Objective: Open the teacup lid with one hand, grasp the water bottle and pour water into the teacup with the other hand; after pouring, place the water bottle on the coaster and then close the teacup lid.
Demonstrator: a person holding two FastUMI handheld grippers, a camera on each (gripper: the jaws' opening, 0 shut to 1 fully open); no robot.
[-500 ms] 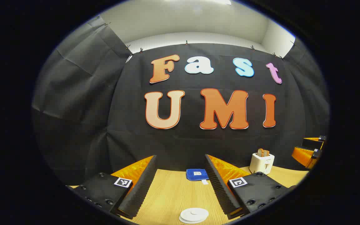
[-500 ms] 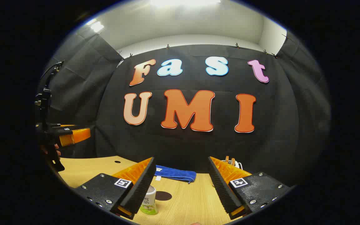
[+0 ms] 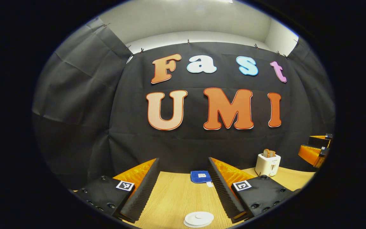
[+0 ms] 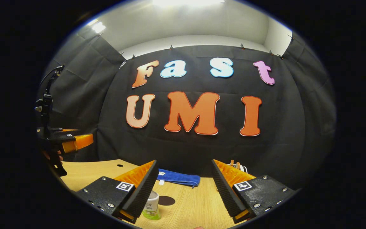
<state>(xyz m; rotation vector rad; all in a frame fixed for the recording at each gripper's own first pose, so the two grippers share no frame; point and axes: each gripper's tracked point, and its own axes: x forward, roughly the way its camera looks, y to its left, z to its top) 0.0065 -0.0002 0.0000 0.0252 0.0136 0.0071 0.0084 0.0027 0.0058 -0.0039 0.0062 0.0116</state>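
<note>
While the left tool gapes above the lid, the right tool gapes over bottle and coaster.

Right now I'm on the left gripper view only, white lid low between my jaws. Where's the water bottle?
Observer: In the right gripper view, the water bottle stands upright on the table, partly hidden behind one finger of the right gripper.
Operator: Coaster?
Observer: A dark round coaster lies flat on the table, just to the picture's right of the bottle, with nothing on it.
Operator: Right jaws on anything?
Observer: No. They stand wide open and hold nothing.
</note>
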